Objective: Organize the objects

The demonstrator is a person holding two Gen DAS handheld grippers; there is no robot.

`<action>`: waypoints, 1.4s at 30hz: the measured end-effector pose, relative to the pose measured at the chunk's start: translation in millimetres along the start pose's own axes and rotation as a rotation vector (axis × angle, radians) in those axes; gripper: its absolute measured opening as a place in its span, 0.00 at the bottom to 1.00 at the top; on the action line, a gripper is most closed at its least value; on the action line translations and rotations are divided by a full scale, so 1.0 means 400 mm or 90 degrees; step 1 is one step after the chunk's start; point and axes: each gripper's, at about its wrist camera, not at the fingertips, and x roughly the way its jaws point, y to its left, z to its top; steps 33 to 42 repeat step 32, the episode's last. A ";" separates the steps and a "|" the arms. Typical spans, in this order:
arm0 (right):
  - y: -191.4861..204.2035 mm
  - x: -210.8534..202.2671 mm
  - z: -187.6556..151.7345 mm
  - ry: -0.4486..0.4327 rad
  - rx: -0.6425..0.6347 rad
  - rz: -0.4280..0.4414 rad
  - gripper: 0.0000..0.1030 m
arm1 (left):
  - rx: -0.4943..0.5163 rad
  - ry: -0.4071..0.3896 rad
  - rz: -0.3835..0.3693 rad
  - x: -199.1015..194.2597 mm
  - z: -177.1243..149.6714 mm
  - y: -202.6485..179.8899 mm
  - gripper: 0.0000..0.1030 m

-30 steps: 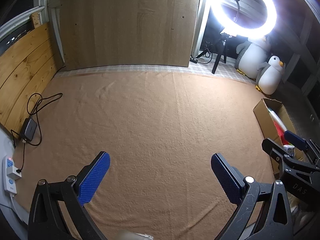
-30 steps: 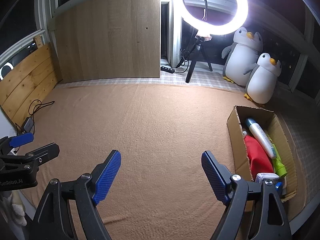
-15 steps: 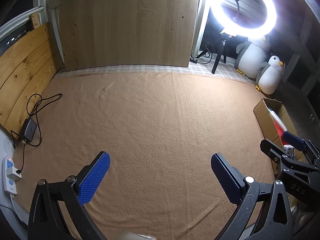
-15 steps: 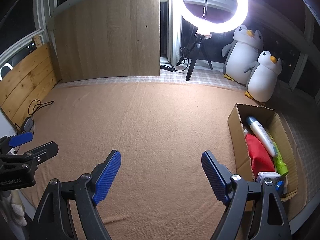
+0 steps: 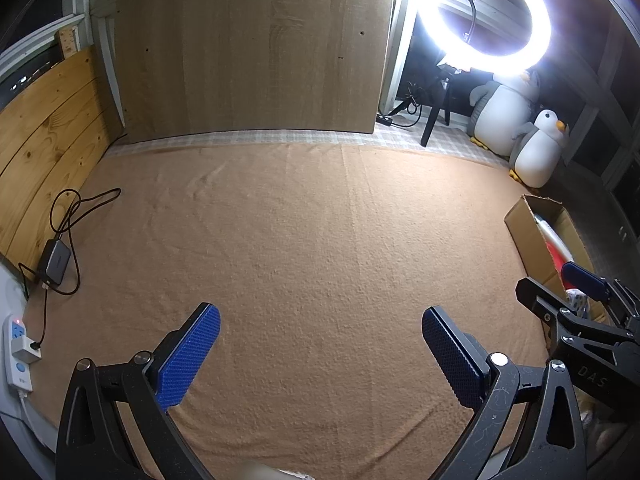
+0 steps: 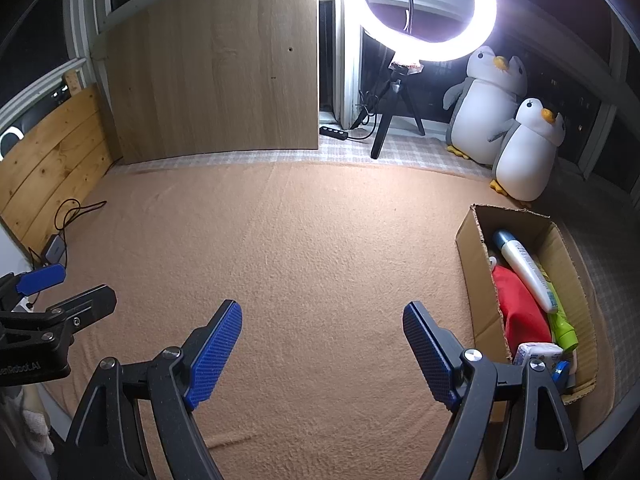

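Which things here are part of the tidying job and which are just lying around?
Job:
- box
- white tube
- red pouch
- green bottle
- white packet
- left gripper, right gripper, both open and empty

Lying about:
- ring light
- two penguins
- charger
- power strip

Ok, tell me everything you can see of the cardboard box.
The cardboard box is plain brown corrugated card, open-topped, long and narrow, with a ragged torn rim. It rests on the tan blanket at the right side, just short of the smaller plush penguin. Inside lie a white tube with a blue cap, a red pouch, a lime-green bottle and a small white packet. In the left wrist view only its far end shows. Neither gripper touches it.
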 end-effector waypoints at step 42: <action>-0.011 0.018 0.001 0.011 0.004 -0.001 0.77 | 0.016 -0.007 0.001 0.022 0.009 -0.006 0.99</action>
